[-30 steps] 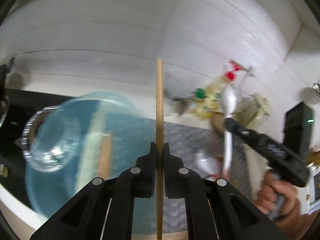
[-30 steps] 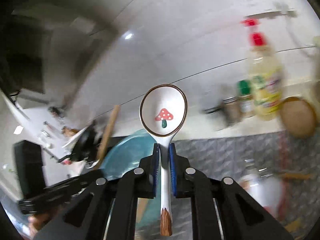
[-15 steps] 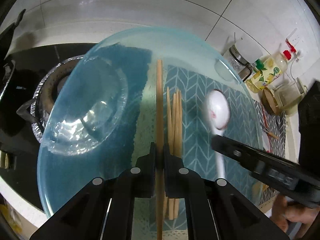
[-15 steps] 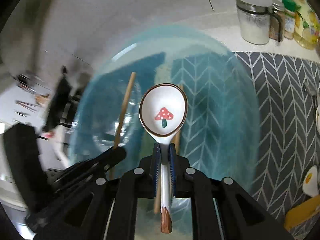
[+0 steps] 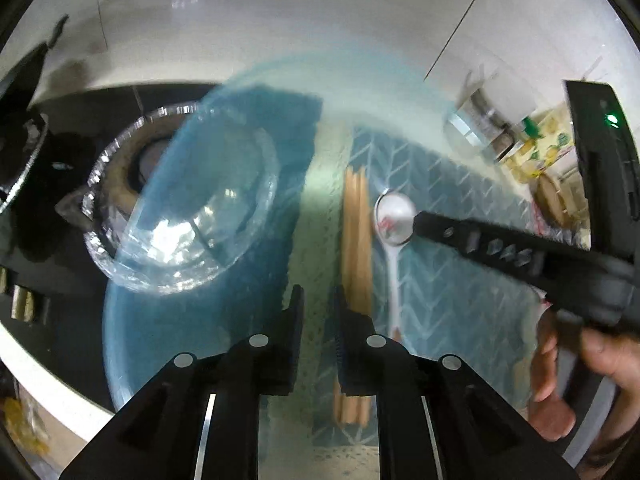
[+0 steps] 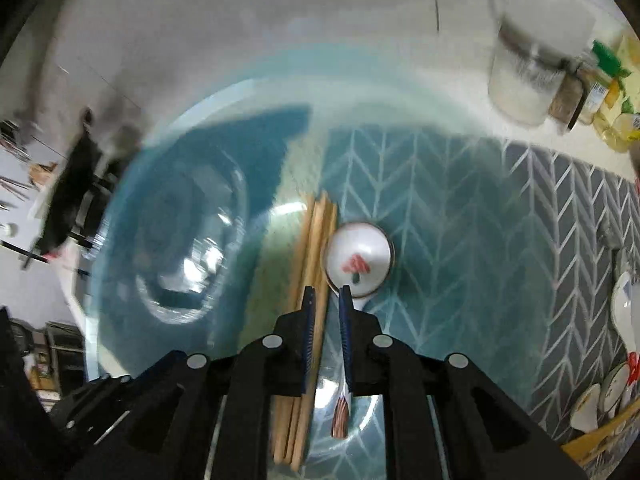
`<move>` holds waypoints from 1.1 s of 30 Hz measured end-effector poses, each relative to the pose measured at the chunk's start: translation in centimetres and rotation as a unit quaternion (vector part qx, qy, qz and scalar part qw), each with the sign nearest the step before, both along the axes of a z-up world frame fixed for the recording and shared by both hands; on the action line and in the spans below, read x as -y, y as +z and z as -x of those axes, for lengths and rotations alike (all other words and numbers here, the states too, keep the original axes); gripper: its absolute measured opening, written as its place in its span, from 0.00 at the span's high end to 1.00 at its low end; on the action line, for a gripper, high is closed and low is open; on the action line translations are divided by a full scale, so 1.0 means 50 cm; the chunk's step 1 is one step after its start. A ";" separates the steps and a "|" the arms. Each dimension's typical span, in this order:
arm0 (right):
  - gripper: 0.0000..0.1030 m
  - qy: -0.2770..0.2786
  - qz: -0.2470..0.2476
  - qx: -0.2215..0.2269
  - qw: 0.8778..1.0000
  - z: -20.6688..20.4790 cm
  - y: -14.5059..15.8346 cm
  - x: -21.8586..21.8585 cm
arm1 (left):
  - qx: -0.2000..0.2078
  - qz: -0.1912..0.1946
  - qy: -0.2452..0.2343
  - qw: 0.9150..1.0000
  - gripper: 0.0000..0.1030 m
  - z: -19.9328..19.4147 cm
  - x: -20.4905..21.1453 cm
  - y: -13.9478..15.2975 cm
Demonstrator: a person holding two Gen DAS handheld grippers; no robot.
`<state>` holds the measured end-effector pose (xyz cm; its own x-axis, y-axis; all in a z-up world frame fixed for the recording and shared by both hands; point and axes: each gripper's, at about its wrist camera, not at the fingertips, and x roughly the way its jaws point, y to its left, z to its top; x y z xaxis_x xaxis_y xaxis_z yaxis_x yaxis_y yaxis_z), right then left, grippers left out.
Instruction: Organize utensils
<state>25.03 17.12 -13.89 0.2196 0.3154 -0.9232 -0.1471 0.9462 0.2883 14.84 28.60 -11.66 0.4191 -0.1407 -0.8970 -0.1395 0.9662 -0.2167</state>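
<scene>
Laid on blue cloth [image 6: 420, 208], chopsticks [image 6: 316, 248] and spoon [image 6: 358, 260] are seen; left gripper [image 5: 318, 300] is opening, empty; right gripper [image 6: 326, 300] is parted, holding nothing.

The black two-finger left gripper [image 5: 318, 300] is pointed steeply downward; its jaws are opening and nothing is seen between them. The black two-finger right gripper [image 6: 327, 306] is likewise angled down, jaws slightly parted, and is gripped at its handle by a bare hand [image 5: 576, 376].
</scene>
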 end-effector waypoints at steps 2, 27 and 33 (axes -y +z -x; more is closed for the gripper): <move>0.88 0.003 -0.041 0.046 0.998 0.012 0.075 0.041 | 0.043 0.004 -0.014 0.999 0.81 0.017 0.028 0.070; 0.58 0.036 -0.094 0.110 0.989 0.108 0.021 0.696 | -0.018 0.043 -0.104 0.994 0.45 -0.006 0.549 -0.172; 0.59 0.098 -0.091 0.084 0.987 0.058 -0.057 0.654 | 0.009 0.022 -0.105 0.994 0.88 -0.003 0.579 -0.170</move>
